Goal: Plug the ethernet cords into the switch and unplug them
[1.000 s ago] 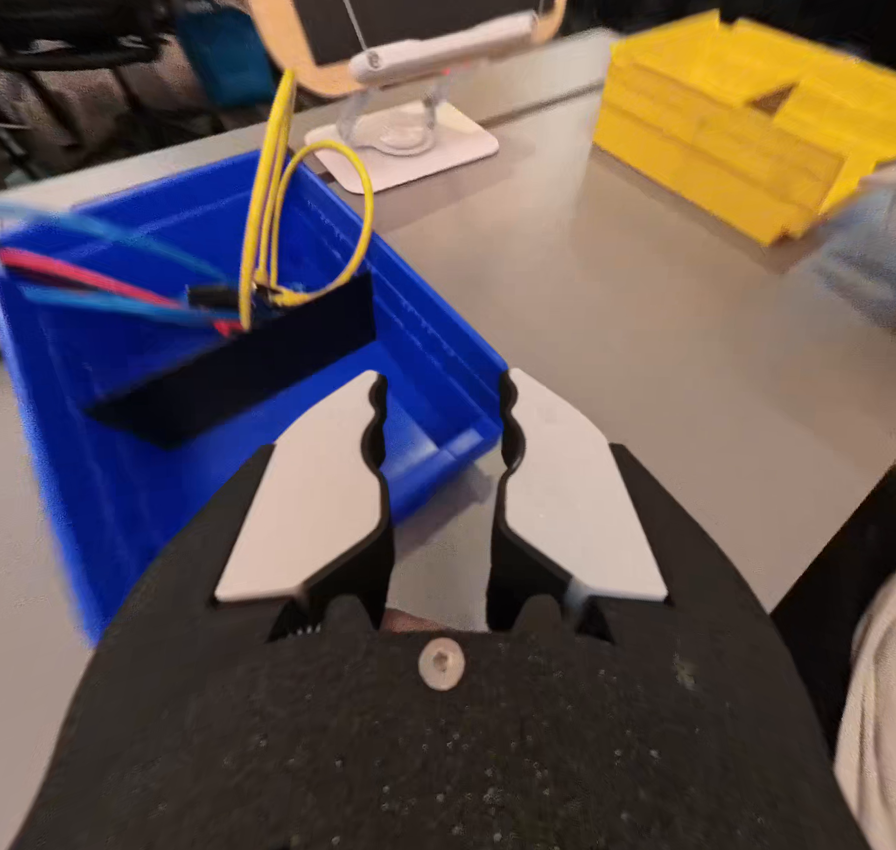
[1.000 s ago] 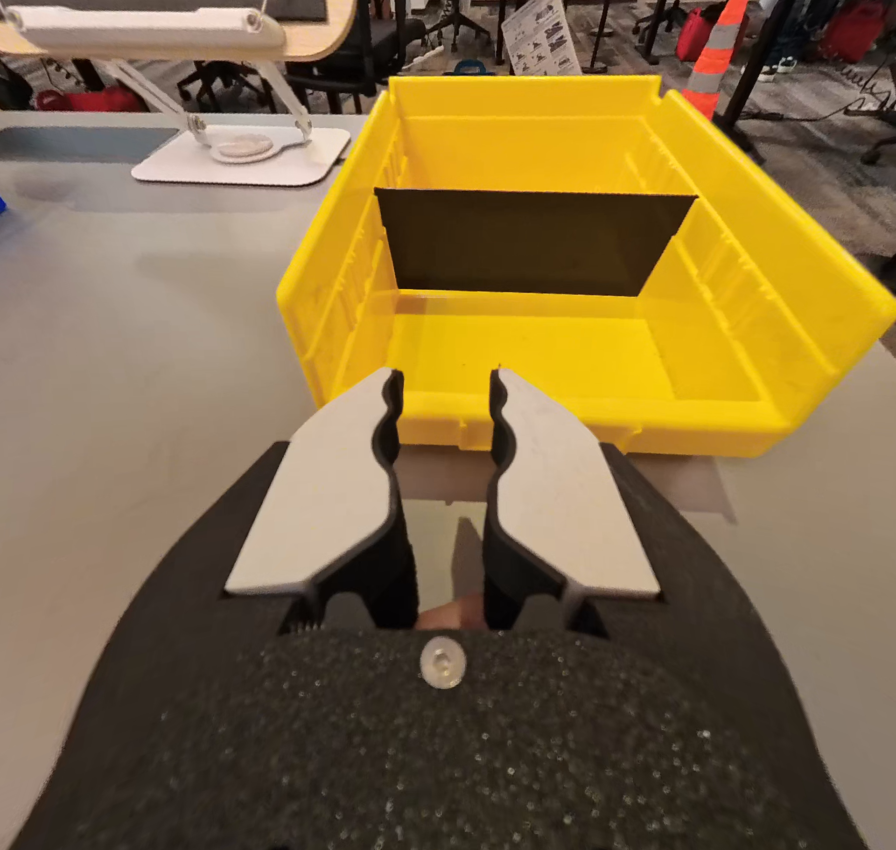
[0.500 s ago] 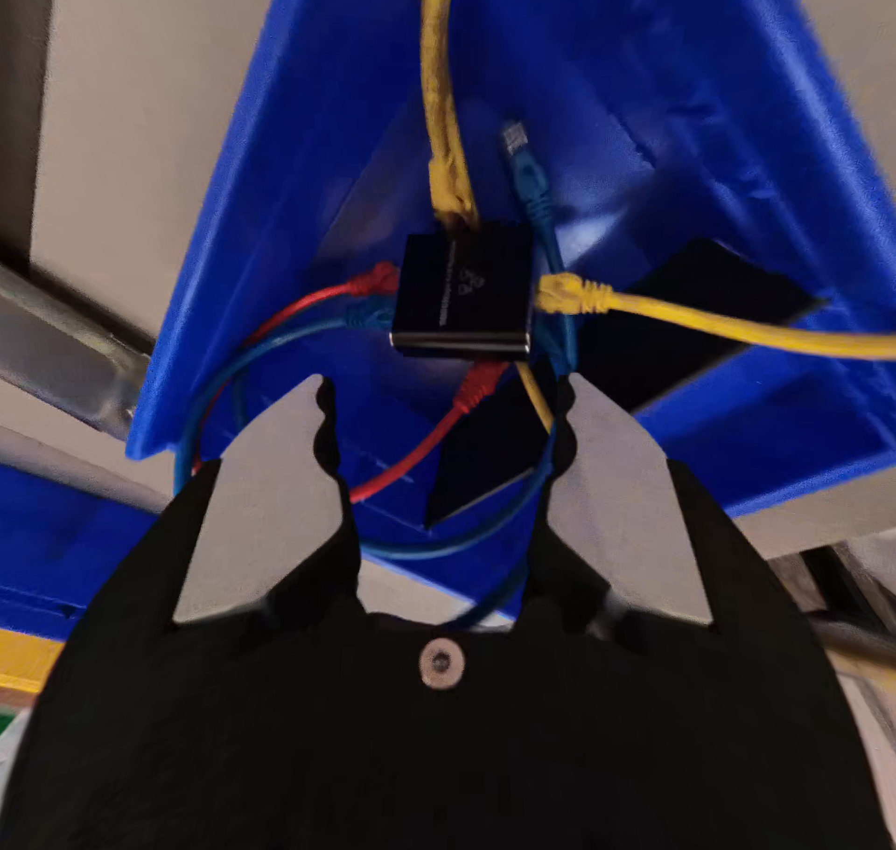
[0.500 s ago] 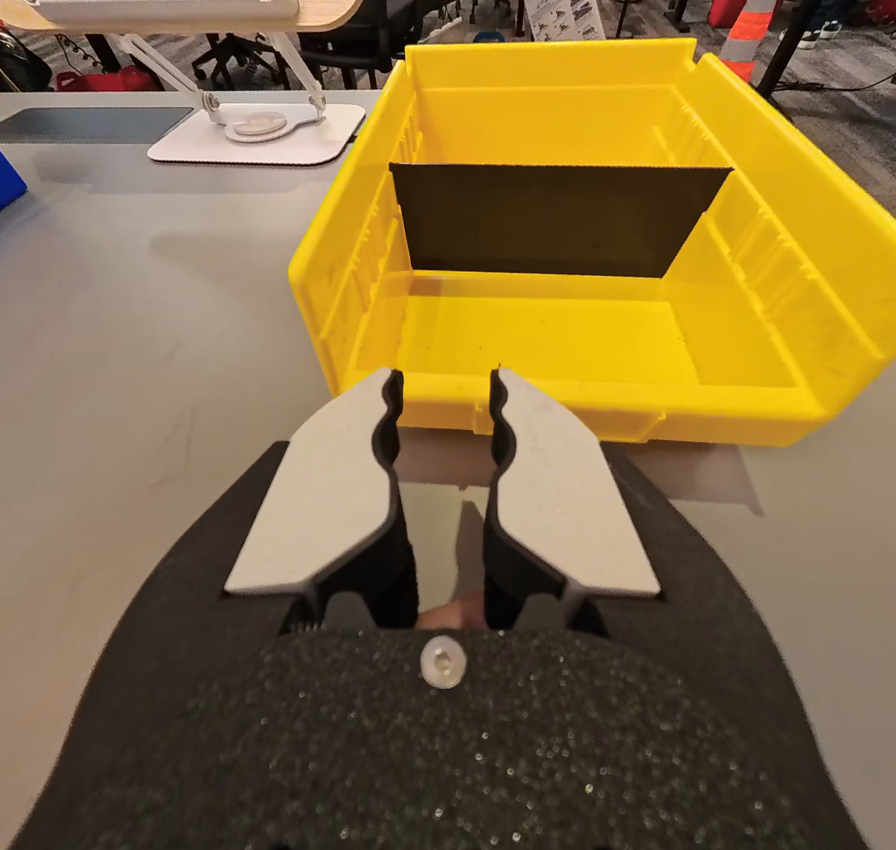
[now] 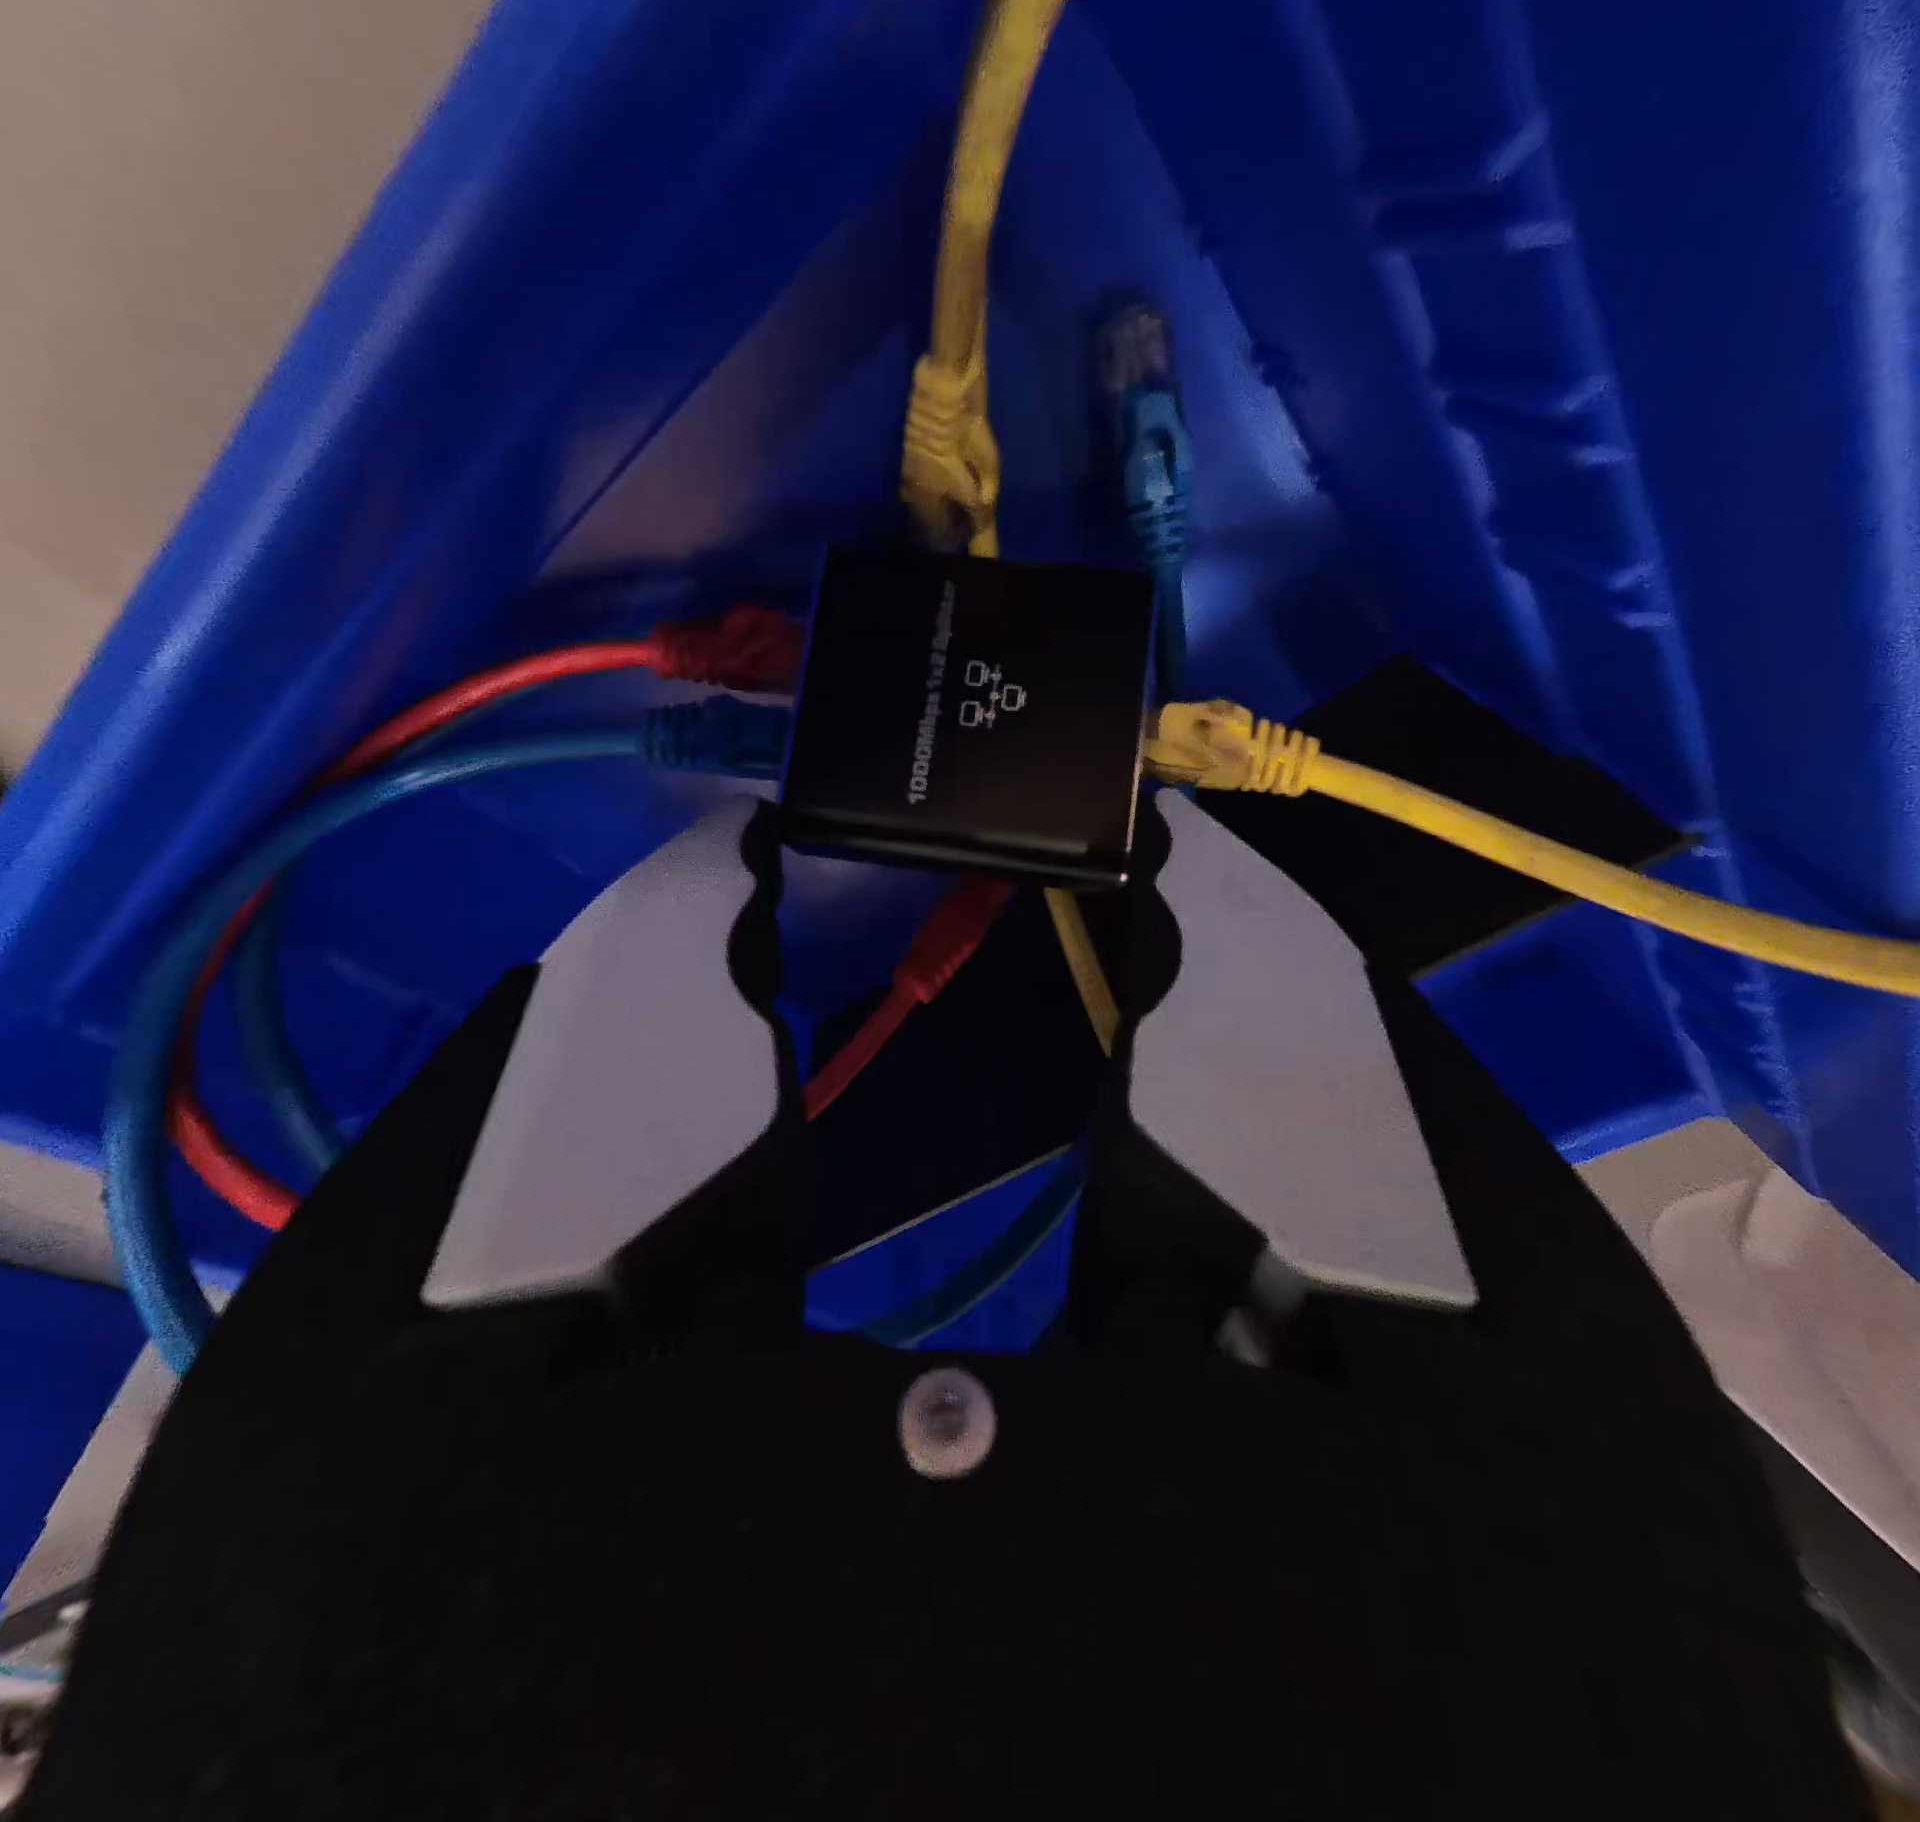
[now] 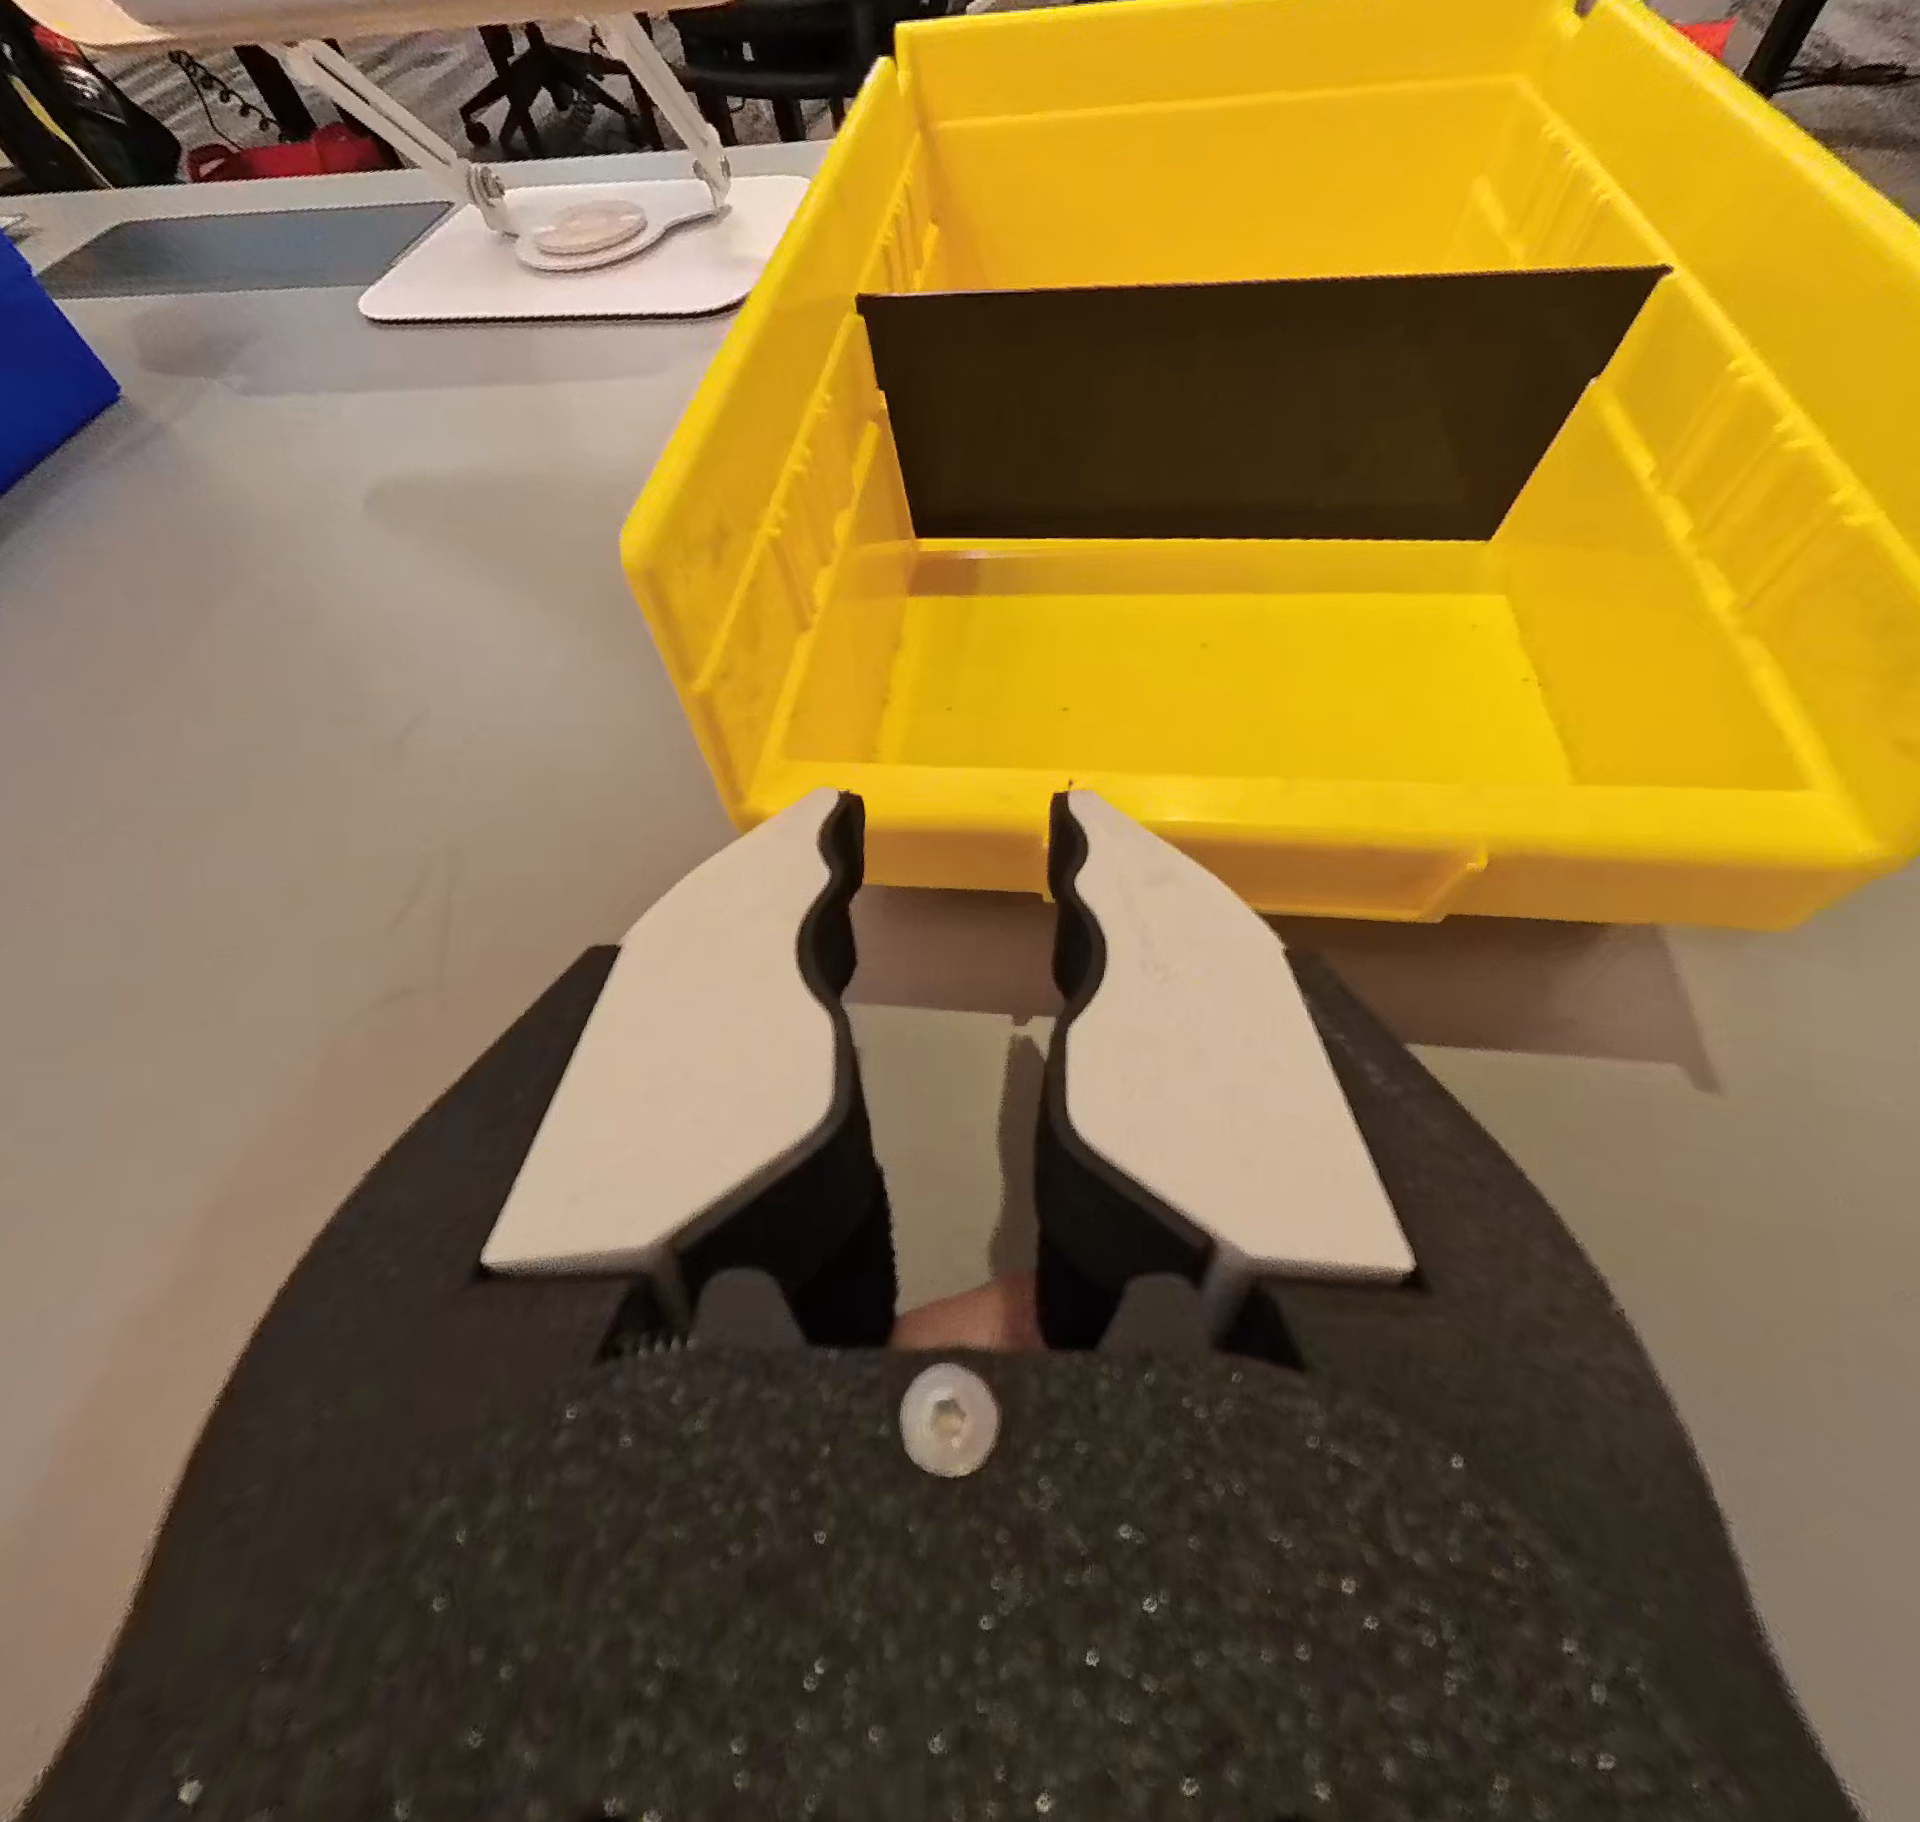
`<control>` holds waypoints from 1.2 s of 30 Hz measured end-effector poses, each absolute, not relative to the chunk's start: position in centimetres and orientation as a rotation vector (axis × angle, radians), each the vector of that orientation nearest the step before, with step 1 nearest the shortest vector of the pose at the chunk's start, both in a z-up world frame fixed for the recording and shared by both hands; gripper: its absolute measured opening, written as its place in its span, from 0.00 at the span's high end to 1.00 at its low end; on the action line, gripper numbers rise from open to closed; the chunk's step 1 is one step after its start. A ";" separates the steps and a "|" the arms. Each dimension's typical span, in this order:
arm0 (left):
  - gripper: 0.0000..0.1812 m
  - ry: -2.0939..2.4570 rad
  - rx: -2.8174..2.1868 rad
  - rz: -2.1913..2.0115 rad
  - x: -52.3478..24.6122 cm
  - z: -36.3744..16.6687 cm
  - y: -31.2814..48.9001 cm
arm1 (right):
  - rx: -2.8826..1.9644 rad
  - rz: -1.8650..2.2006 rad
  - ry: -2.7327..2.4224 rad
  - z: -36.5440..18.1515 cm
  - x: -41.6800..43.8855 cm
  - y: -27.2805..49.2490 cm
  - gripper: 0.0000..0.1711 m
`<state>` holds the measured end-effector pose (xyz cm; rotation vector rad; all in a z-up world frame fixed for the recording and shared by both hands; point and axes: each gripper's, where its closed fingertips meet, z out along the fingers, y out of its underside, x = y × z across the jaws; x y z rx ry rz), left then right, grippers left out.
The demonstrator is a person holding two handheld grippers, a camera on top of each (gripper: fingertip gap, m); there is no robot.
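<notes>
In the left wrist view a small black switch (image 5: 971,712) lies in a blue bin (image 5: 1558,318). A red plug (image 5: 727,645) and a blue plug (image 5: 707,733) sit at its left side. A yellow plug (image 5: 1226,749) sits at its right side and another yellow plug (image 5: 945,432) at its far side. A loose blue plug (image 5: 1148,442) lies just beyond it, and a red plug (image 5: 956,931) lies under its near edge. My left gripper (image 5: 956,842) is open wide, its fingertips flanking the switch's near corners. My right gripper (image 6: 956,816) is open and empty above the table.
A yellow bin (image 6: 1195,837) with a black divider (image 6: 1226,411) stands just ahead of the right gripper. A white stand (image 6: 582,255) is at the back left, and a corner of the blue bin (image 6: 42,370) shows at the left edge. A black divider (image 5: 1455,796) lies in the blue bin. Some 60 cm of space lies between my two pairs of fingers.
My left gripper has swung from facing across the table to looking down into the blue bin. It has opened wider and closed in on the switch. The right gripper has only drifted a little.
</notes>
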<state>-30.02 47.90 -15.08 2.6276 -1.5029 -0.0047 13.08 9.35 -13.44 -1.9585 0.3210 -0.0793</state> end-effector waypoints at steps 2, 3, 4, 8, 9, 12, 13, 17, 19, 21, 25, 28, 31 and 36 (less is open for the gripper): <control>0.64 -1.539 2.685 0.032 -29.5 -13.8 47.9 | -1.964 -0.102 0.313 -13.5 13.2 9.3 0.80; 0.64 -1.568 2.721 0.042 -29.3 -12.8 48.1 | -1.963 -0.109 0.312 -13.4 13.2 9.2 0.80; 0.65 -1.606 2.763 0.023 -29.3 -11.5 48.4 | -1.960 -0.110 0.315 -13.4 13.3 9.2 0.80; 0.65 -1.892 2.913 -0.282 -29.6 -3.9 50.5 | -1.951 -0.091 0.332 -13.3 13.3 9.2 0.80; 0.65 -1.972 2.926 -0.424 -29.7 -1.6 50.8 | -1.950 -0.087 0.334 -13.3 13.3 9.2 0.80; 0.65 -2.193 2.925 -0.745 -28.7 5.3 50.3 | -1.945 -0.091 0.332 -13.1 13.1 9.2 0.80; 0.65 -2.257 2.912 -0.834 -28.1 7.6 49.8 | -1.944 -0.099 0.328 -13.0 13.1 9.2 0.80; 0.64 -2.468 2.901 -1.003 -24.9 15.6 46.7 | -1.932 -0.144 0.303 -12.5 12.9 9.0 0.80; 0.65 -2.560 2.918 -0.988 -22.8 19.0 44.7 | -1.919 -0.160 0.292 -12.2 12.9 9.0 0.80; 0.65 -2.650 2.959 -0.855 -20.5 21.2 42.4 | -1.890 -0.170 0.278 -11.5 12.7 8.9 0.80; 0.64 -2.737 2.940 -0.356 -15.7 19.0 37.5 | -1.792 -0.143 0.225 -9.3 11.6 8.9 0.80; 0.65 -2.645 2.892 0.180 -12.5 13.4 34.1 | -1.657 -0.028 0.149 -6.1 9.2 8.9 0.79; 0.65 -2.430 2.810 0.719 -9.4 7.5 30.9 | -1.559 0.087 0.020 -2.7 6.3 8.7 0.79; 0.65 -2.226 2.534 1.082 -6.7 -0.7 25.1 | -1.543 0.076 -0.196 3.5 5.9 9.1 0.79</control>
